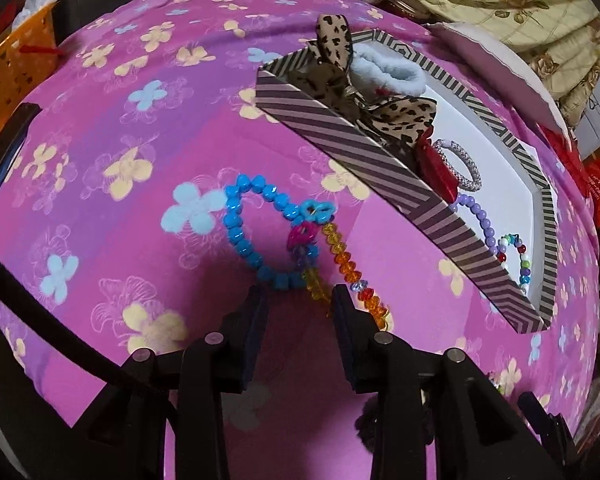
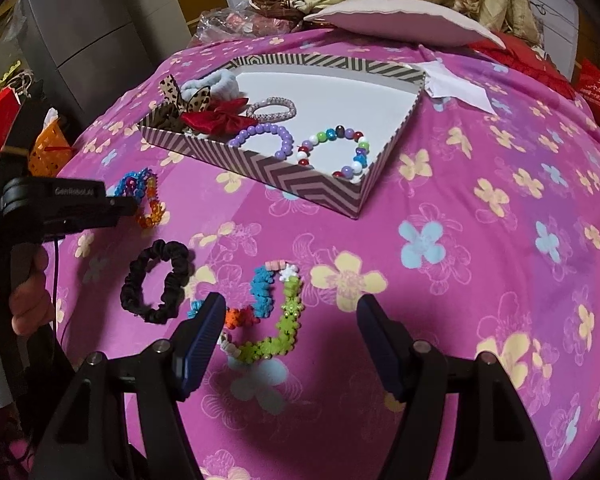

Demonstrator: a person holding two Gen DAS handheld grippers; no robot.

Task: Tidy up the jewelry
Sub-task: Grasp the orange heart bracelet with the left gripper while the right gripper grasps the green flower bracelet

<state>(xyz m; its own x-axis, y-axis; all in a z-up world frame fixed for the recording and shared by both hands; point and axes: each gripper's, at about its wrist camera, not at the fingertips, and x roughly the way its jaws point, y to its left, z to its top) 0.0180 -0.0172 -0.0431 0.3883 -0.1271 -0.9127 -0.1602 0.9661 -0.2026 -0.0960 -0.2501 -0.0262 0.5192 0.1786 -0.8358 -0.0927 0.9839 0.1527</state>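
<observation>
The striped box (image 2: 300,184) is sitting toward the far side of the pink flowered cloth (image 2: 480,240), serving as the place where sorted pieces are gathering: a purple bead bracelet (image 2: 260,138), a mixed-colour bead bracelet (image 2: 336,152), a silver hair tie (image 2: 271,109), a red bow (image 2: 220,120), a leopard bow (image 2: 192,98) and a pale blue scrunchie (image 2: 216,80) are already lying inside.

Three pieces are waiting outside it on the cloth. The left gripper (image 1: 300,300) is pointing steeply down with its jaws apart and empty, its tips just over the tangle of the blue bead bracelet (image 1: 240,232) and the orange bead strand (image 1: 344,268), probably lining up to pinch them. The right gripper (image 2: 290,312) is hanging with jaws spread wide and holding nothing, bracketing the flower-bead bracelet (image 2: 280,320) near the camera, likely its next pick. The black scrunchie (image 2: 156,284) is lying just left of that bracelet, untouched.
</observation>
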